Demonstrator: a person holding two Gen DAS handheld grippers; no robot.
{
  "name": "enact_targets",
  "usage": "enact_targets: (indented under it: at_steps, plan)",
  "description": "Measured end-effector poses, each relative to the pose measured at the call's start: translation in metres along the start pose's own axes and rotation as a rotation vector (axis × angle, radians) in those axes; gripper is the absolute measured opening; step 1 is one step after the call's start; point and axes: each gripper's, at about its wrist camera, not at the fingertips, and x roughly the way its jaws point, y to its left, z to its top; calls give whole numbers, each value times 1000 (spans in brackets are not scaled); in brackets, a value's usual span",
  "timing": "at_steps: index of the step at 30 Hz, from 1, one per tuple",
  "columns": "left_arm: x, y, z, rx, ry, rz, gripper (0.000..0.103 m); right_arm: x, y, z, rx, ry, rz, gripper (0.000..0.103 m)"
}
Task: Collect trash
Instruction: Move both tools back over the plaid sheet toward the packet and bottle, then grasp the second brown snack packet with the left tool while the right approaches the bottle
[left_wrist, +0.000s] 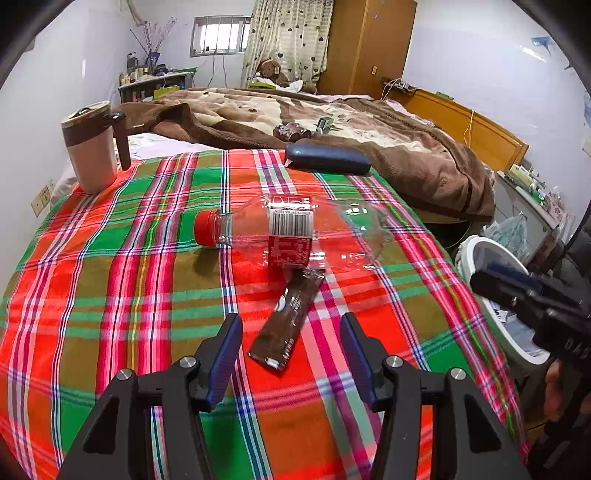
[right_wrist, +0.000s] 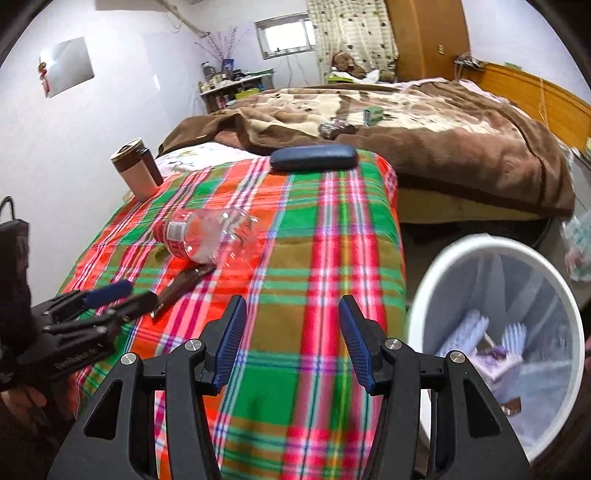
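Left wrist view showed the job partly done, by my reading: the white bin (left_wrist: 480, 258) at the right edge already held crumpled paper, while two pieces of trash were left on the desk (left_wrist: 110, 295), whose soft cloth was woven in red, green and pink checks.

Largest of the two, a clear plastic bottle (left_wrist: 280, 232) lay on its side at the centre of the frame, crinkled and empty-looking, with a red cap pointing left and a red label with a barcode. Touching its lower side, a flat brown wrapper (left_wrist: 288, 321), glossy foil by its sheen, lay slantwise towards the bottom of the frame.

At the upper left stood a pink mug (left_wrist: 92, 147) with a brown lid and handle; a dark oblong case (left_wrist: 327, 158) sat at the top centre, neither looking like trash.

The left gripper (left_wrist: 291, 358) stood wide, holding nothing, its ribbed blue pads just short of the wrapper's near end. In the right wrist view the right gripper (right_wrist: 291, 339) was also wide and empty, above the cloth beside the bin.
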Motion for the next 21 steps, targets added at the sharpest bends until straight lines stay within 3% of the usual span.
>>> enact_targets:
  at_steps: [9,11,12,18,21]
  plan:
    - [35,-5,7,82,65,11,54,19,12,26,-40,-13,38,53]
    - [40,-6,7,85,73,19,47,23,16,29,-60,-10,45,53]
    - [42,-5,7,84,81,16,37,25,18,31,-71,-6,47,53]
    - [37,2,4,62,70,6,24,29,29,42,-129,-7,76,53]
    - [33,10,1,29,65,-13,23,35,36,48,-153,2,77,53]
